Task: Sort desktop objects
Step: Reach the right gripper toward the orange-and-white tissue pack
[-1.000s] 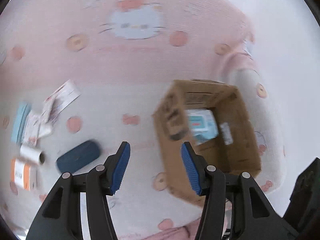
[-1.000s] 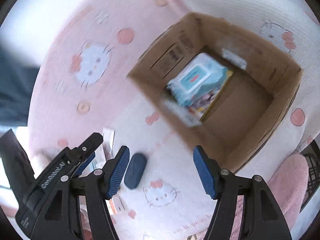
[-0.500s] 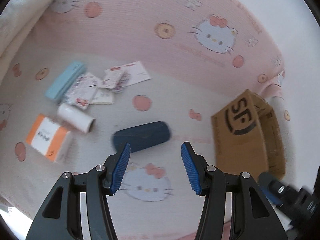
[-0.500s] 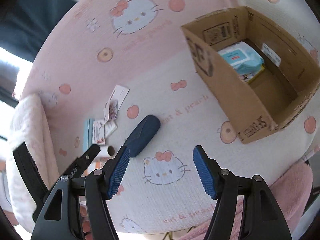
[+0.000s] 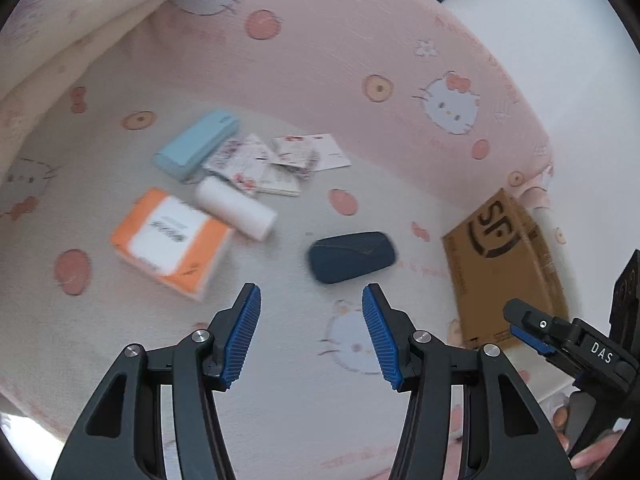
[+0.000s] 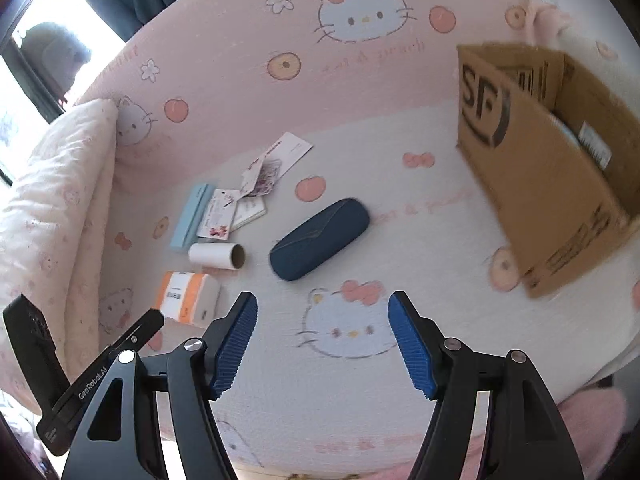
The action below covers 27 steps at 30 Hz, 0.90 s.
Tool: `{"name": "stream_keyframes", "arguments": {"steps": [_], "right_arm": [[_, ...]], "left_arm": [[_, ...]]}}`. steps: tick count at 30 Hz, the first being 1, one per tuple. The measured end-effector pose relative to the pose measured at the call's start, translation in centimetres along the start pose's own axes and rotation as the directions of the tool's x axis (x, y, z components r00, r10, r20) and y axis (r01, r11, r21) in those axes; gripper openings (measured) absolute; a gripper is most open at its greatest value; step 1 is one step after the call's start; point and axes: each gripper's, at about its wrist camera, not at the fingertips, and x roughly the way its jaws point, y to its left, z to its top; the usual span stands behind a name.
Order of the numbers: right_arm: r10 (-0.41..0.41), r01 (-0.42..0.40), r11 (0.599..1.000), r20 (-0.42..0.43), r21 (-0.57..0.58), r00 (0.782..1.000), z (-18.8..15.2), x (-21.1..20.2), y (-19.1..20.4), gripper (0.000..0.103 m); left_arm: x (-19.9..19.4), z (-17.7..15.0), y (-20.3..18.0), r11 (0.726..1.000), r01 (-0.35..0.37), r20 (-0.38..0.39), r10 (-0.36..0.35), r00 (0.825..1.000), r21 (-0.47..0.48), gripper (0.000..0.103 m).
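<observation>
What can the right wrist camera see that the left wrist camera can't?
Only the right wrist view looks into the open top of the cardboard box and catches the bright window at the upper left. Only the left wrist view shows the person's fingers at the lower right. Both show the dark blue case, the white roll, the orange and white pack, the light blue box, the scattered cards, and both open grippers: the right gripper and the left gripper.
</observation>
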Motion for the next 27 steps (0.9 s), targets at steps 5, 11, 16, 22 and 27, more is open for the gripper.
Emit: {"name": "stream_keyframes", "arguments": {"steps": [5,11,16,22,27], "right_arm": [[0.060,-0.061,0.998,-0.031,-0.034,0.998,-1.6,2.1,2.3,0.066],[0.111,-0.119,0.989,-0.081,-0.090,0.990,-2.9,5.3,4.9,0.066],[0.191,-0.198,0.979,-0.138,-0.040,0.972,-3.5,8.3,6.7,0.066],[0.229,-0.225,0.973,-0.195,0.042,0.954,-3.3,13.2,8.7,0.066],[0.272,-0.238,0.958,-0.237,0.162,0.933,-3.8,17.0,8.9,0.066]], "left_arm": [[-0.6,-1.4,3.4,0.999,0.018,0.024,-0.017,1.000,-0.040,0.058],[1.4,-3.3,7.2,0.996,-0.063,-0.022,0.062,0.998,-0.061,0.058],[2.4,-2.6,10.5,0.993,-0.075,-0.027,0.073,0.997,-0.092,0.062],[4.8,-2.2,15.1,0.951,-0.091,-0.037,0.083,0.996,-0.295,0.065],[6.1,-3.1,14.5,0.937,-0.121,-0.007,0.126,0.992,-0.327,0.065]]}}
